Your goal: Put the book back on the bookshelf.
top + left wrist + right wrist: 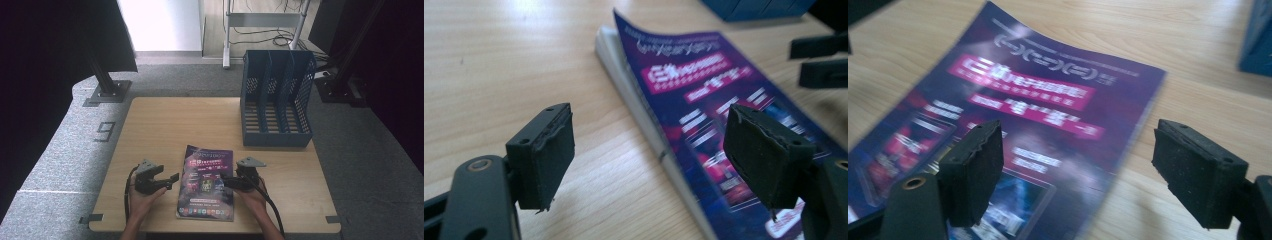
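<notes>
A: What lies centre-low in the high view?

B: One magazine (206, 183), flat on the desk (165, 125), between the two tongs. Its purple cover faces up; its far corner curls slightly off the pages beneath.

A: State of the tongs?

B: Left tongs (172, 178): released, jaws wide apart, just beside the magazine's left edge, holding nothing. Right tongs (223, 181): likewise released, over the magazine's right edge; in the right gripper view one jaw stands over the cover and the other over bare wood.

A: How will the magazine handle?

B: Judged from the glossy cover and thin page block: light, limp and slippery. Taken by the cover alone it would likely fan open or sag. The bound long edge, at left in the high view, looks the stiffest hold; pinching the full thickness at both long edges should keep it shut.

A: Count of things?

B: One magazine, two tongs, one desk, one blue file rack (276, 97) with three slots at upper right, well apart from the magazine.
</notes>
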The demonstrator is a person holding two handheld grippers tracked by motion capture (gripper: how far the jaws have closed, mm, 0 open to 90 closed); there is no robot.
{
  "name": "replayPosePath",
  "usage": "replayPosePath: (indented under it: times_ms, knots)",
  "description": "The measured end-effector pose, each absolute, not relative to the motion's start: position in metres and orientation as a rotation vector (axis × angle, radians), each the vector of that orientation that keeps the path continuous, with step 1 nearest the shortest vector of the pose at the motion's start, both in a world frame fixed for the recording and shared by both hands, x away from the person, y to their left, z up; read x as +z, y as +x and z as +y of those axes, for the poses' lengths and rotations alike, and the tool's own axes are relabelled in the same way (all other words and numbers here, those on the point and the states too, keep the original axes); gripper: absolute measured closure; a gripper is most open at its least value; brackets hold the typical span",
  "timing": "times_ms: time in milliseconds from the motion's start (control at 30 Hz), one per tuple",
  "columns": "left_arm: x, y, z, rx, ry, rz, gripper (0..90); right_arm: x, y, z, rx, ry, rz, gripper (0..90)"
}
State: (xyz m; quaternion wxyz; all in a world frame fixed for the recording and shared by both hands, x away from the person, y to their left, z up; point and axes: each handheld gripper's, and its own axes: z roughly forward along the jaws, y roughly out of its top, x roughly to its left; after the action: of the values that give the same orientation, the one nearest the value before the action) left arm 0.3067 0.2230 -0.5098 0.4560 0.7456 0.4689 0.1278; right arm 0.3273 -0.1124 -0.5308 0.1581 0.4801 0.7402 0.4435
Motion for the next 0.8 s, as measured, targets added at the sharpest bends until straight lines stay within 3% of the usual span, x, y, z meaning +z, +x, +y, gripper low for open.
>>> replayPosePath:
  times_ms: [800]
  knots:
    - [-0.524,0.31,0.201,0.31,1.917,1.152,20.9,-0.547,0.336,-0.09,1.159,1.322,2.191,17.9]
